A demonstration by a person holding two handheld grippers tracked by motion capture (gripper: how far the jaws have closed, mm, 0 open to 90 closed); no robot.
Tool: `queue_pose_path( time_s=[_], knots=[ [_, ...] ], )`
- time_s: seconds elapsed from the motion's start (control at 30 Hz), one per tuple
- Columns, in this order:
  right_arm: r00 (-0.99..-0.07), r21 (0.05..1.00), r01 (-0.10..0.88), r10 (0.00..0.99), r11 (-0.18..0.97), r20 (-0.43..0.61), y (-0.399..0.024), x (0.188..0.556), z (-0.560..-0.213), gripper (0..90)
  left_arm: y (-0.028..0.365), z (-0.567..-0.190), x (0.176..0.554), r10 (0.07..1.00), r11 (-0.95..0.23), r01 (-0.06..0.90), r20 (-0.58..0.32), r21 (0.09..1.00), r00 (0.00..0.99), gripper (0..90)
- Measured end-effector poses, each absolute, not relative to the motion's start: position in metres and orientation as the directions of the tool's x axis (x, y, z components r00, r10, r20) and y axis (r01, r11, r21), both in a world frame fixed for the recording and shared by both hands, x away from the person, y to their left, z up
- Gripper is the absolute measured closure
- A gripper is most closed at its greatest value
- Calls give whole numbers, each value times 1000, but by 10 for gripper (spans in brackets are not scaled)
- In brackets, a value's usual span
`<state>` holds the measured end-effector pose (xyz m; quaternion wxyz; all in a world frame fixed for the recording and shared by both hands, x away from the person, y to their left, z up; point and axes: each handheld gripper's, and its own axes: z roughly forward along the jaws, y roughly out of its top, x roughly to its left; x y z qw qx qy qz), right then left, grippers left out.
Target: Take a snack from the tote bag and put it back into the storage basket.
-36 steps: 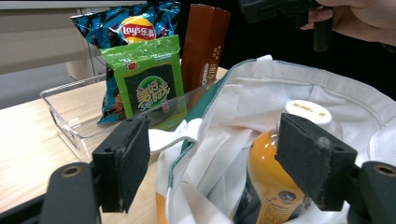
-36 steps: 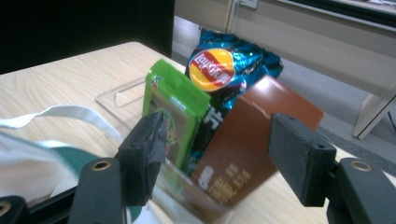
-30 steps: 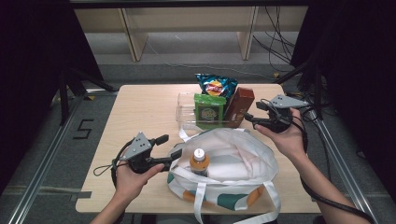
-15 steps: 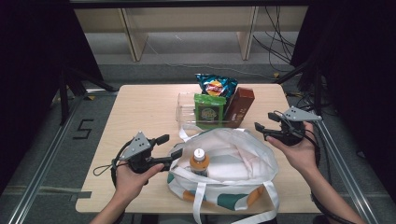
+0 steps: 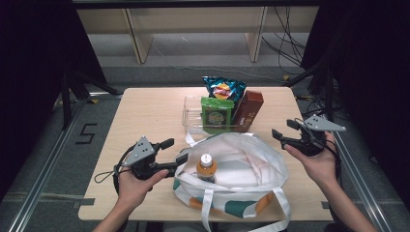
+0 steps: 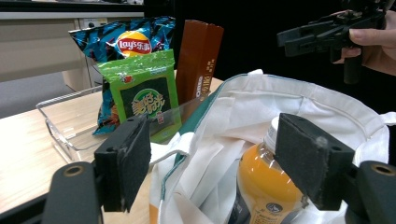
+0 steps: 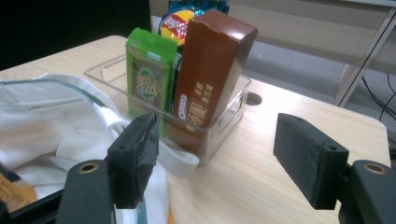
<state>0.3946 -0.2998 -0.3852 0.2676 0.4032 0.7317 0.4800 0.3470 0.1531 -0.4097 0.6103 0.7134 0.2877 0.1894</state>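
A white tote bag (image 5: 246, 162) with green patches lies open near the table's front, an orange juice bottle (image 5: 206, 166) upright inside it. My left gripper (image 5: 176, 151) sits at the bag's left rim, open, and the rim and bottle (image 6: 266, 182) show between its spread pads (image 6: 135, 158). My right gripper (image 5: 283, 129) hovers right of the bag, open; its jaws have just been opening with nothing between them. Past its pads (image 7: 308, 158) stand a brown box (image 7: 210, 79) and a green packet (image 7: 147, 77) in a clear tray (image 7: 224, 121).
The clear tray (image 5: 191, 113) at the table's middle back also holds a blue chips bag (image 5: 223, 89), behind the green packet (image 5: 216, 115) and the brown box (image 5: 247, 110). The bag's straps (image 5: 208, 208) hang over the front edge. Bare tabletop (image 5: 145, 111) lies left of the tray.
My right gripper has drawn away from the brown box, to the right and toward the person, with its jaws a little wider. The left gripper, bag and bottle have stayed put.
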Motion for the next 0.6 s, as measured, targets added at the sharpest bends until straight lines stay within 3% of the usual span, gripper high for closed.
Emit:
queue_pose_path(
  time_s=[0.6],
  knots=[
    [-482,913,360,876,191,7,-316,378,-393,314,142,-410,347,591,-107,172,-76,979,803,271]
  ],
)
